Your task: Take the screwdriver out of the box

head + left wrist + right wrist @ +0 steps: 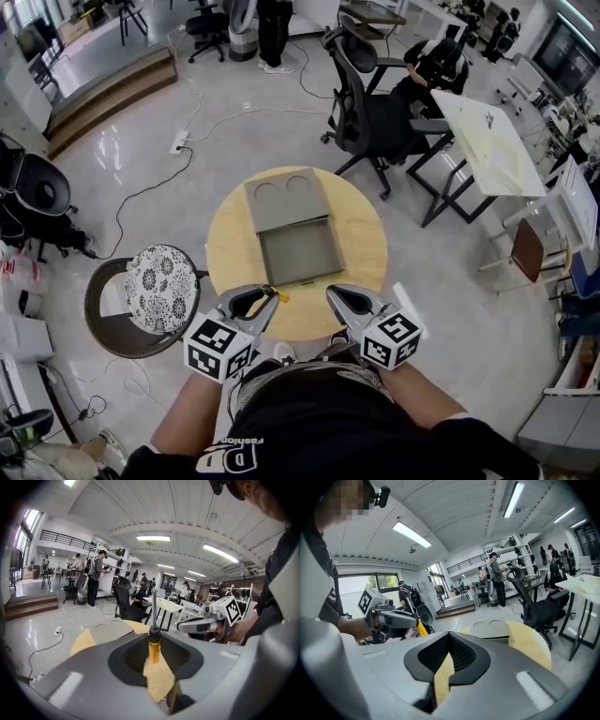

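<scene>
The left claw point(153, 640) is clamping the screwdriver point(153, 654) at the top of its yellow handle, right at the tips of the jaws. The metal shaft is pointing up and away from the claw. The right claw point(449, 637) is sitting beside it, a little apart, with its jaws together at the tips and nothing between them.

Judging from this, the lifting-out is looking done or nearly so, and the step in hand is carrying the tool clear. Doing that well is coming down to the grip. The pinch is resting on a narrow stretch of a round handle, so the tool is probably prone to swivelling or sliding if the claw is tipped or jerked. Moving slowly and holding the claw at the same angle would be the safe way. The right claw is free to steady the shaft if it starts swinging.

Further out, the screwdriver is hanging over the near edge of the round wooden table point(361, 234), outside the box point(300, 255) and just in front of its near wall. The box is lying open toward the middle of the table. Its tray is showing bare and its lid point(289, 199) is lying folded back flat on the far side.
</scene>
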Motion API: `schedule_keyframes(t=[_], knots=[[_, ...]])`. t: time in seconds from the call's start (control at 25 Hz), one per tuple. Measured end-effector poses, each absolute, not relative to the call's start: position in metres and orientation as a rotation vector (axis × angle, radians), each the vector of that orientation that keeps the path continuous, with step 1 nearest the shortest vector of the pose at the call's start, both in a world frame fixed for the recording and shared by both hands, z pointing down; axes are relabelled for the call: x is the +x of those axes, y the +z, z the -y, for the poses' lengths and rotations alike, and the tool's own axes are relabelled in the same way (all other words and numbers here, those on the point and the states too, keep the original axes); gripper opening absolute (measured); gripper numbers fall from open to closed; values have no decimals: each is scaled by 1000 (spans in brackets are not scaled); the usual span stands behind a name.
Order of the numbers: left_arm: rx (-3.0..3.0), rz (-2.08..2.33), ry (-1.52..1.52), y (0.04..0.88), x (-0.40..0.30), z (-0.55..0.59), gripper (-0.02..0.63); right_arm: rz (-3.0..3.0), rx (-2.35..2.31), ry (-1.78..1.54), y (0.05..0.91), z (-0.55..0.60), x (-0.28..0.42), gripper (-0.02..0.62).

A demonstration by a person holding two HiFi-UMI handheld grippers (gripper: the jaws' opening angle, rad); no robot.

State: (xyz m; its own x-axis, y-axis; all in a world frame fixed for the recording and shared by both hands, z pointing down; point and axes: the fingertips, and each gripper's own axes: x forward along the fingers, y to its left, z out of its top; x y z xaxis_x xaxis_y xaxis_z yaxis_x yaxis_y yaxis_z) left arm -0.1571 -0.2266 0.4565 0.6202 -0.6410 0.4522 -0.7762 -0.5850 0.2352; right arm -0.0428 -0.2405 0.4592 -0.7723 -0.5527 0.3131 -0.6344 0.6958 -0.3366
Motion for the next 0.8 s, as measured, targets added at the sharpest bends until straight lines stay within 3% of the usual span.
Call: schedule_keyframes(t=[0.8], knots=[[2408, 1130, 458, 464, -154, 228, 140, 2714, 960, 658, 463, 236, -39, 0]])
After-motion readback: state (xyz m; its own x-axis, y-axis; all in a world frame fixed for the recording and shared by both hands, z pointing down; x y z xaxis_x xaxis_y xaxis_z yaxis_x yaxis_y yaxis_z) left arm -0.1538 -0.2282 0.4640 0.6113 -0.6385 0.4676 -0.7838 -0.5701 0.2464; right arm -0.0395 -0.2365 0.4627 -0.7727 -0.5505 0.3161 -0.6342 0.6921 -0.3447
